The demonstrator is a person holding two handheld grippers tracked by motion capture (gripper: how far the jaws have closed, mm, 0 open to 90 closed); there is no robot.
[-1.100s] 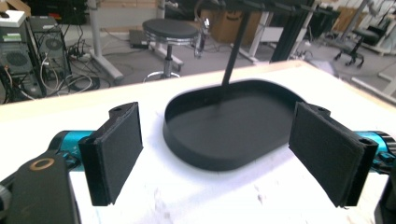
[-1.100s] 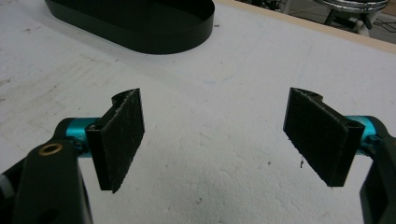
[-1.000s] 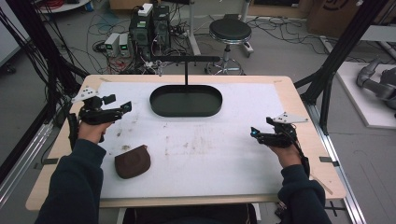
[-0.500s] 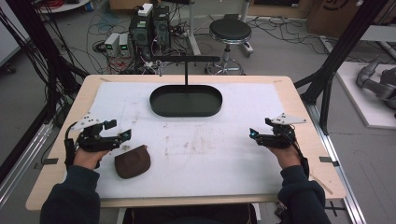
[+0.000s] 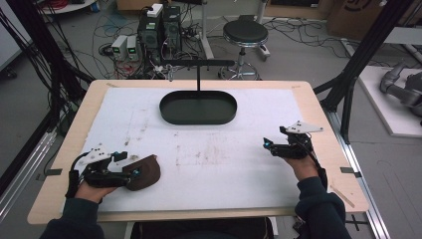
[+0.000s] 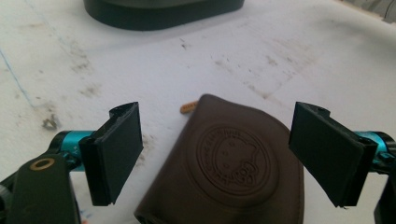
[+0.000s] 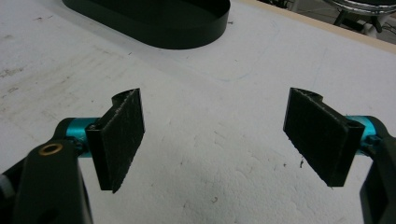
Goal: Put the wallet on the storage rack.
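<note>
Left hand-held gripper (image 5: 133, 173) now over pouch (image 5: 145, 171), stained white tabletop (image 5: 209, 159)

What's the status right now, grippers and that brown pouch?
Left gripper open, fingers either side of the pouch, not closed on it. Right gripper open over bare mat. Tray far side, nothing in the way.

A grey floor strewn with cables (image 5: 308, 30) holds a round stool (image 5: 245, 34) beyond the table (image 5: 318, 107).
</note>
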